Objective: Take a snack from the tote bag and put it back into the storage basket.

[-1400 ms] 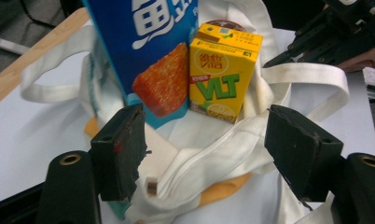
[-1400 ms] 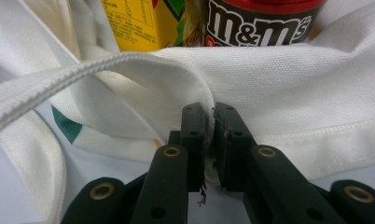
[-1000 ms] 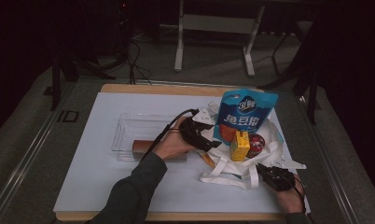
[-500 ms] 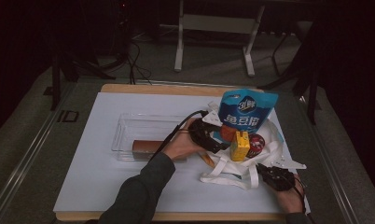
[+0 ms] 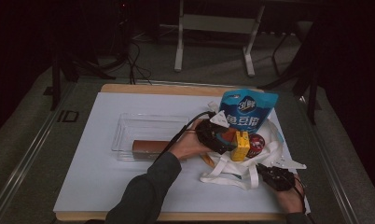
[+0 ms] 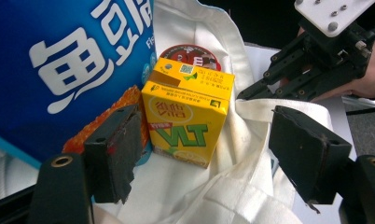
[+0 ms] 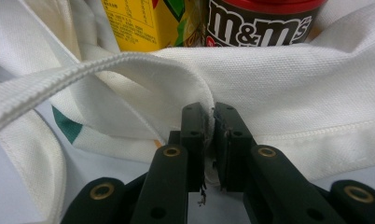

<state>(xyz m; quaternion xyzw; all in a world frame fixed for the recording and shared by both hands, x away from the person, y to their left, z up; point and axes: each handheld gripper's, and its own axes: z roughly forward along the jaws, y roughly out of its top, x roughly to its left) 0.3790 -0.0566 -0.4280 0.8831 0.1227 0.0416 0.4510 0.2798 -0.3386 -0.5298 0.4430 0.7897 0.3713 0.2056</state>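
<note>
A: Where does the left gripper [image 6: 202, 154] stand?

B: Its two black jaws are spread wide with nothing pressed between them. The yellow cardboard drink carton with green lettering [image 6: 188, 119] sits just ahead of them, closer to the left-hand pad [image 6: 114, 149], clear of both pads.

A: What is around that carton?

B: In the left gripper view a big blue glossy snack pouch with white characters [image 6: 69, 65] rises left of the jaws, with a patch of orange packet [image 6: 122, 105] at its foot. Behind the carton stands a round red-lidded candy tub [image 6: 190, 51]. All of it rests in the white cloth tote bag [image 6: 232, 186] that lies open under the jaws

A: And the right gripper [image 7: 211, 140]?

B: Clamped tight on the white bag's hem, the cloth pinched between its pads. Straight ahead of it, beyond the folded cloth, are the carton [image 7: 146, 23] and the tub [image 7: 262, 21]

A: Anything off to the side?

B: From the high view, left of the left gripper [image 5: 218, 137], a clear plastic tray [image 5: 148, 135] holds a brown oblong bar [image 5: 150, 147] on the white table sheet [image 5: 101, 177]
</note>
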